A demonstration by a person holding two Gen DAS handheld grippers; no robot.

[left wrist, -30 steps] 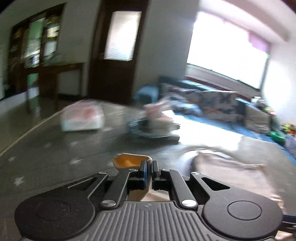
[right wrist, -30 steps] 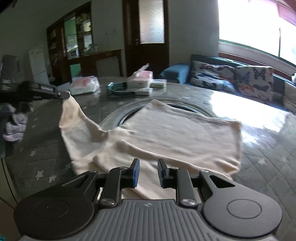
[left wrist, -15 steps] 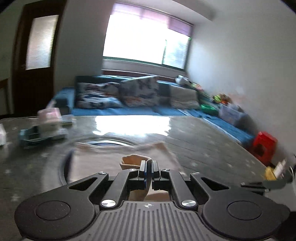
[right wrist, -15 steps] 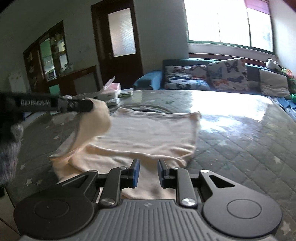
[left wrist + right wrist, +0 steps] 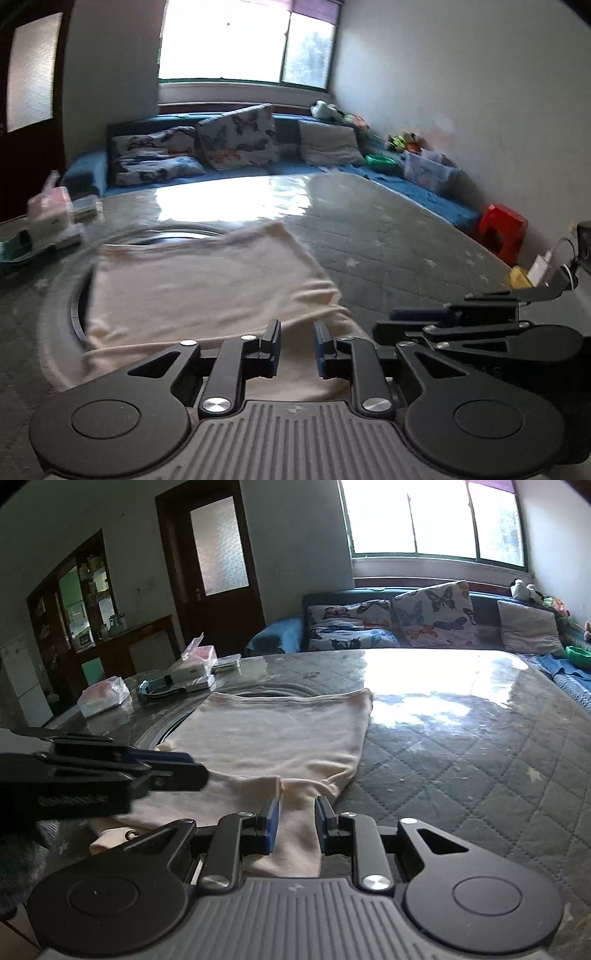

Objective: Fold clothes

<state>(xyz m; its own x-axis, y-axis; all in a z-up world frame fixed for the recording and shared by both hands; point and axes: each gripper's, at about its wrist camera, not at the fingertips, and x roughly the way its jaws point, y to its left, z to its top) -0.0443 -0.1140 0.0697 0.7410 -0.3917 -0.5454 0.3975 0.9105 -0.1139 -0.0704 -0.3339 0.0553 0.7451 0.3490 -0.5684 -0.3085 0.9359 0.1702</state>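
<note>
Cream soft knit garment (image 5: 280, 738) lay spread flat on the grey quilted star-print table cover (image 5: 461, 768), its near edge bunched right under both of my tools. My left gripper (image 5: 295, 347) had its jaws parted a moderate gap, nothing held, cloth showing between the blue pads. My right gripper (image 5: 295, 821) was the same: jaws apart, empty, hovering over the folded near hem. I judged the fabric light, limp and a bit stretchy, so it would sag and drag rather than hold shape; not fragile, and not slippery on the quilted cover. Best holds looked like the near-right corner (image 5: 332, 786) and the near-left hem with its small snap (image 5: 130, 835), pinching two layers at an edge, not mid-panel. Clutter sat far left: white tissue box with pink top (image 5: 195, 662), clear plastic-wrapped packet (image 5: 103, 698), blue-green flat case (image 5: 159, 688), all apart from the garment. Dark round ring set in the table (image 5: 74, 295) ran under the cloth and could snag an edge. The two grippers were close together, so a collision was my main worry
</note>
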